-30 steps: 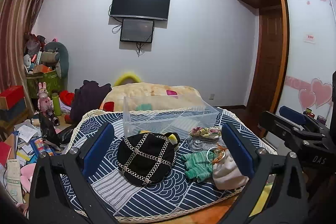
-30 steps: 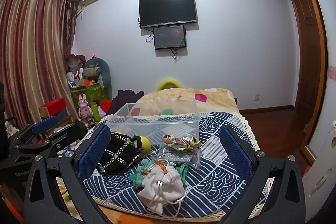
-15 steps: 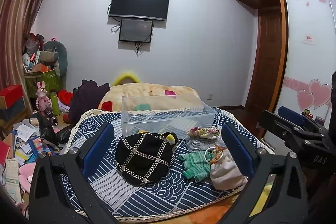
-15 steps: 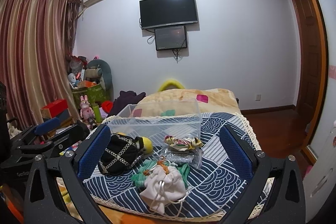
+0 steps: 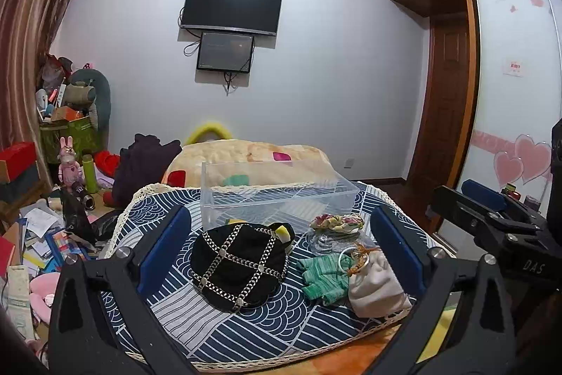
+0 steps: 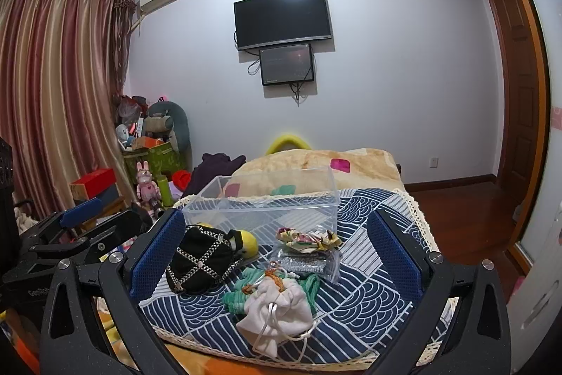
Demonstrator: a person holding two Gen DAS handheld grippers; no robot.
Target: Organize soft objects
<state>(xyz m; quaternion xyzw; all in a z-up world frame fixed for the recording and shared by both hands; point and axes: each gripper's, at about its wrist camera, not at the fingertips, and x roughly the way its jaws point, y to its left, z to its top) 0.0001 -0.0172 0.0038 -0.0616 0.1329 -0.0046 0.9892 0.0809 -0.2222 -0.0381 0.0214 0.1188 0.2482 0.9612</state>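
Your left hand-held gripper (image 5: 281, 250) is spread wide with nothing between its blue pads; it hangs above the near edge of the table (image 5: 196, 315), which is covered by a navy cloth with white wave patterns. Your right hand-held gripper (image 6: 275, 252) is just as wide apart and holds nothing, hovering beside the left one over the same edge.

Closest to you on the cloth lies a white drawstring pouch (image 6: 275, 310), its cords trailing toward the table's fringe. It overlaps a green striped glove (image 5: 321, 273), which peeks out from under and beside it, and an orange tie sits at the pouch's neck. Left of these, a black cap with a chain lattice (image 5: 237, 260) rests on the cloth, well inside the left gripper's span in the left wrist view. Touching the cap's far side is a yellow soft toy (image 6: 247, 243), partly hidden behind it.

A little farther on, a clear plastic bag with something glittery inside (image 6: 305, 260) lies flat, and a floral scrunchie (image 5: 337, 222) sits on its far end. Behind that stands a clear plastic bin (image 5: 277, 195), upright on the table; whether anything lies in it cannot be made out through its walls.

Beyond the table there is a bed with a beige blanket (image 6: 316, 166), then the wall with a television (image 5: 232, 6) and a smaller screen (image 5: 224, 51) mounted below it.
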